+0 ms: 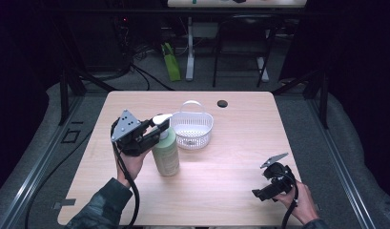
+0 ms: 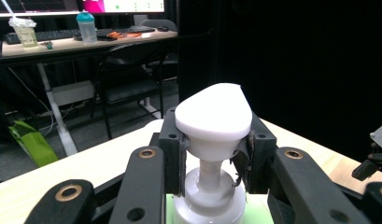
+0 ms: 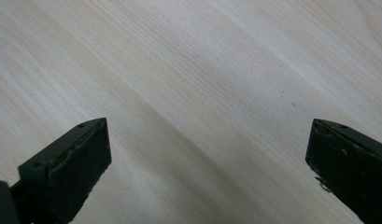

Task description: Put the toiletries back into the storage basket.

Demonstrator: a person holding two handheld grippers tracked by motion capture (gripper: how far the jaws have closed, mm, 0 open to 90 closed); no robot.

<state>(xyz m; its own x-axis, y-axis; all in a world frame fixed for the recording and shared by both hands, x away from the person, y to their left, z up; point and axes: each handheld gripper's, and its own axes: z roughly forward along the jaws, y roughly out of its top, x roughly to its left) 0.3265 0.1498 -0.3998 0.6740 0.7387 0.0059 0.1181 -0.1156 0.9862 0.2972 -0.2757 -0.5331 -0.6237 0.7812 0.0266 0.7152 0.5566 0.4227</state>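
Note:
A pale green pump bottle (image 1: pixel 166 155) stands upright on the wooden table (image 1: pixel 230 167), left of centre. My left gripper (image 1: pixel 159 130) comes in level from the left and is shut on the neck just under the bottle's white pump head (image 1: pixel 161 119). In the left gripper view the pump head (image 2: pixel 214 116) sits above my left gripper (image 2: pixel 214 154), with a pad (image 2: pixel 172 149) pressed against each side of the neck. My right gripper (image 1: pixel 259 194) is held low near the table's front right, its jaws (image 3: pixel 207 158) open wide over bare wood.
A white slotted basket (image 1: pixel 192 129) with a handle stands just right of and behind the bottle. A small black disc (image 1: pixel 222 103) lies near the far edge. Beyond the table are a green bag (image 1: pixel 171 62) on the floor, a chair (image 2: pixel 128 84) and a desk.

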